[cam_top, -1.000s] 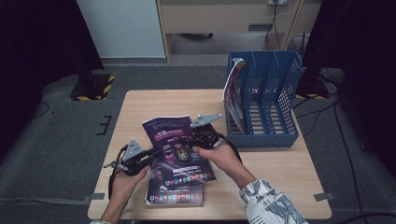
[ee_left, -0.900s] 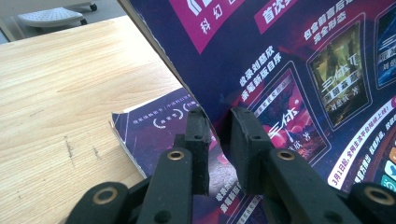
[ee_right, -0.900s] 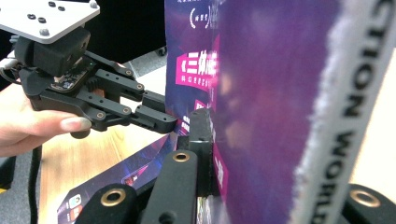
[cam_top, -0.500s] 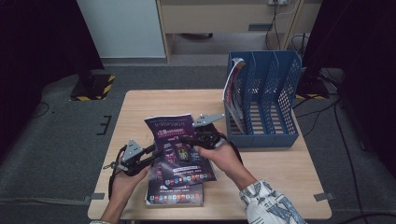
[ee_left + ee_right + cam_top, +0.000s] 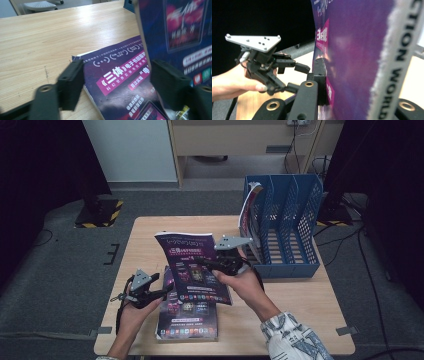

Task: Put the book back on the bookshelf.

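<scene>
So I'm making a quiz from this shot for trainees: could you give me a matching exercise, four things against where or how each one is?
Things:
1. raised magazine
2. flat magazine
3. blue file rack
4. left hand-held gripper

States:
A. stands on the table's right side
B. jaws open, nothing gripped
C. lies on the table
D. clamped in the right hand-held gripper, lifted and tilted

Pairs: 1-D, 2-C, 3-A, 4-B
</scene>
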A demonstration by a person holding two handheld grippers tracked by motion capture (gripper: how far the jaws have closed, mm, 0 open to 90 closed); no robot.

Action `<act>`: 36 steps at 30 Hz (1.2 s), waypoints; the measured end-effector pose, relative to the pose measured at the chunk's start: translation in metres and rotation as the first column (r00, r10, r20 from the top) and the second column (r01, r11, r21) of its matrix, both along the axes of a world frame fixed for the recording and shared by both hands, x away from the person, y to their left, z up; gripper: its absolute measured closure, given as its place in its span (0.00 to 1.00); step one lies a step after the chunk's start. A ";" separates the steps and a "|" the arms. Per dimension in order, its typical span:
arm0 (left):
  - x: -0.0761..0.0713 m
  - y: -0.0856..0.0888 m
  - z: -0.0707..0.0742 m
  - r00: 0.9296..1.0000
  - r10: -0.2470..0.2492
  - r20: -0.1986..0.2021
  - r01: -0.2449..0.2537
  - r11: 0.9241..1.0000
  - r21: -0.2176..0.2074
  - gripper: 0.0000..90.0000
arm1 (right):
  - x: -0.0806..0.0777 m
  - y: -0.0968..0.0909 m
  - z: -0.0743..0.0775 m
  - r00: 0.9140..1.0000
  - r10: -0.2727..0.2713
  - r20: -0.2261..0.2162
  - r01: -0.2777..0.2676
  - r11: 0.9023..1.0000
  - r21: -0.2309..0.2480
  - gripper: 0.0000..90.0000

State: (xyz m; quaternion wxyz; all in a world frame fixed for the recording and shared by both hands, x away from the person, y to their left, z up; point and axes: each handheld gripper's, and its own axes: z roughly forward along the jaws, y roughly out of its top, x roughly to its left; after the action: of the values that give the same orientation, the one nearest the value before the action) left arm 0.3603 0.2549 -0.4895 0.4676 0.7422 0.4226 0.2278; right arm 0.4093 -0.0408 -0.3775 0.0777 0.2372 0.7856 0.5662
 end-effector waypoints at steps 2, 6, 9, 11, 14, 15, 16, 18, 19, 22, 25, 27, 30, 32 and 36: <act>0.001 0.000 -0.001 1.000 0.004 -0.007 -0.004 1.000 -0.003 0.21 | 0.000 -0.002 0.003 1.000 -0.002 0.005 0.002 1.000 0.006 0.92; 0.002 -0.001 -0.002 1.000 0.010 -0.019 -0.010 1.000 0.002 0.14 | 0.002 -0.005 0.009 1.000 -0.014 0.026 0.014 1.000 0.010 0.92; 0.003 -0.001 -0.003 1.000 0.023 -0.021 -0.022 1.000 0.007 0.10 | 0.003 -0.007 0.013 0.999 -0.022 0.035 0.021 1.000 0.017 0.92; 0.003 -0.001 -0.003 0.999 0.025 -0.024 -0.025 1.000 0.012 0.10 | 0.003 -0.009 0.015 0.999 -0.026 0.041 0.025 0.999 0.020 0.92; 0.003 0.000 -0.003 0.999 0.028 -0.025 -0.028 0.999 0.016 0.10 | 0.004 -0.012 0.018 0.998 -0.030 0.046 0.028 0.999 0.031 0.92; 0.003 -0.001 -0.004 0.999 0.029 -0.025 -0.028 0.999 0.018 0.10 | 0.004 -0.013 0.018 0.998 -0.031 0.049 0.029 0.999 0.033 0.92; 0.003 -0.001 -0.004 0.999 0.029 -0.026 -0.028 0.999 0.021 0.10 | 0.004 -0.014 0.019 0.998 -0.033 0.051 0.031 0.999 0.036 0.92; 0.003 -0.001 -0.004 0.999 0.025 -0.028 -0.025 0.999 0.031 0.11 | 0.004 -0.016 0.021 0.998 -0.037 0.057 0.035 0.999 0.040 0.92; 0.003 -0.001 -0.004 0.999 0.025 -0.030 -0.024 0.999 0.033 0.11 | 0.004 -0.017 0.022 0.998 -0.039 0.058 0.036 0.998 0.042 0.92; 0.003 -0.002 -0.005 0.999 0.023 -0.032 -0.022 0.999 0.040 0.11 | 0.004 -0.021 0.024 0.997 -0.044 0.059 0.041 0.998 0.054 0.92; 0.003 -0.002 -0.005 0.999 0.023 -0.029 -0.022 0.999 0.044 0.11 | 0.004 -0.025 0.026 0.997 -0.048 0.063 0.044 0.997 0.066 0.92; 0.003 -0.002 -0.005 0.999 0.022 -0.030 -0.020 0.999 0.046 0.12 | 0.004 -0.027 0.028 0.997 -0.053 0.063 0.049 0.996 0.070 0.92; 0.003 -0.002 -0.005 0.999 0.020 -0.030 -0.019 0.999 0.047 0.12 | 0.005 -0.030 0.030 0.996 -0.056 0.067 0.051 0.996 0.073 0.92; 0.003 -0.003 -0.005 0.999 0.019 -0.032 -0.018 0.999 0.047 0.12 | 0.005 -0.033 0.031 0.996 -0.058 0.067 0.053 0.996 0.077 0.92; 0.003 -0.003 -0.005 0.999 0.017 -0.033 -0.015 0.999 0.049 0.12 | 0.005 -0.036 0.033 0.995 -0.063 0.072 0.057 0.995 0.082 0.92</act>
State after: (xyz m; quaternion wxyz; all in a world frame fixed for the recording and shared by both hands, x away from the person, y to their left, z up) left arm 0.3630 0.2518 -0.4947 0.4405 0.7537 0.4304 0.2293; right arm 0.4140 -0.0773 -0.3448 0.1142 0.2423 0.7515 0.6029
